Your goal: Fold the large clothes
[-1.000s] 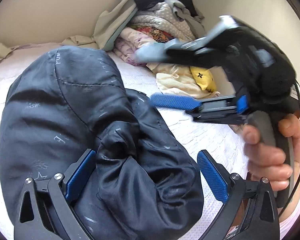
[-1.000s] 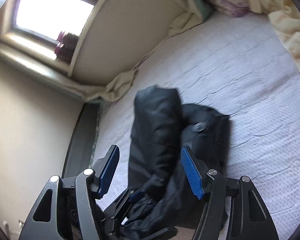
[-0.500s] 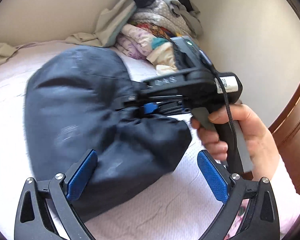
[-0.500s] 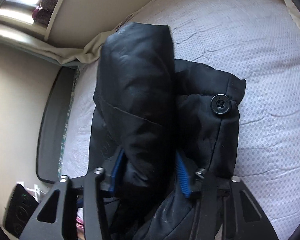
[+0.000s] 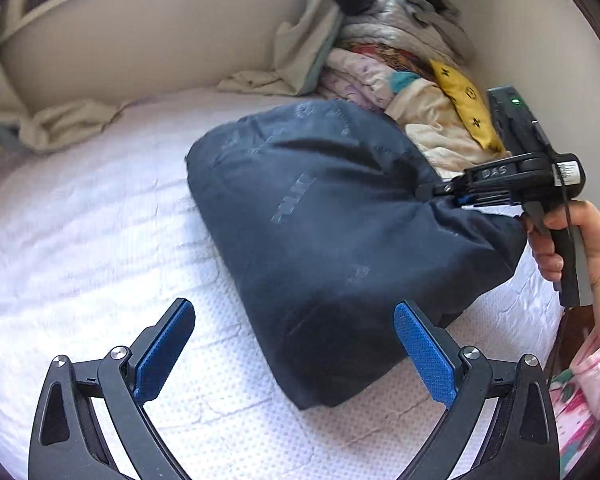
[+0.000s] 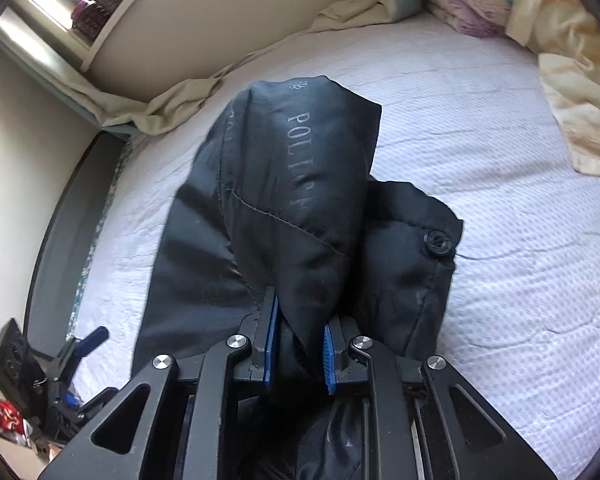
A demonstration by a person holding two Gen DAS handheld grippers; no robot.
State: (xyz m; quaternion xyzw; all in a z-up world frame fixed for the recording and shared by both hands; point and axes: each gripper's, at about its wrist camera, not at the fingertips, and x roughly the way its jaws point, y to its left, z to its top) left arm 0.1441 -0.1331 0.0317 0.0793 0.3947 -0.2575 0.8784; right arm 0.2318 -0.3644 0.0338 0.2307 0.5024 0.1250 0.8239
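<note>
Garment: a dark padded jacket (image 5: 324, 240), bundled, is found lying on the white bed (image 5: 100, 240).
Right claw (image 6: 298, 354): a second ago its jaws stood wide; they are now closing on a bunched end of the jacket, the blue pads already pressed into the fabric.
Left claw (image 5: 296, 352): wide apart and empty, now drawn back clear of the jacket.
Clothes pile (image 5: 412, 76): stacked beyond the jacket, against the wall.
Assessment: control is judged passed to the right side; the next fold or lift can proceed.

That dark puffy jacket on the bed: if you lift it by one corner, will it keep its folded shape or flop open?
Probably flops: the jacket bunches softly where the right tongs are closing on it. Its sheen suggests slippery fabric, so folds may slide. Puffy padding looks light for its bulk.
</note>
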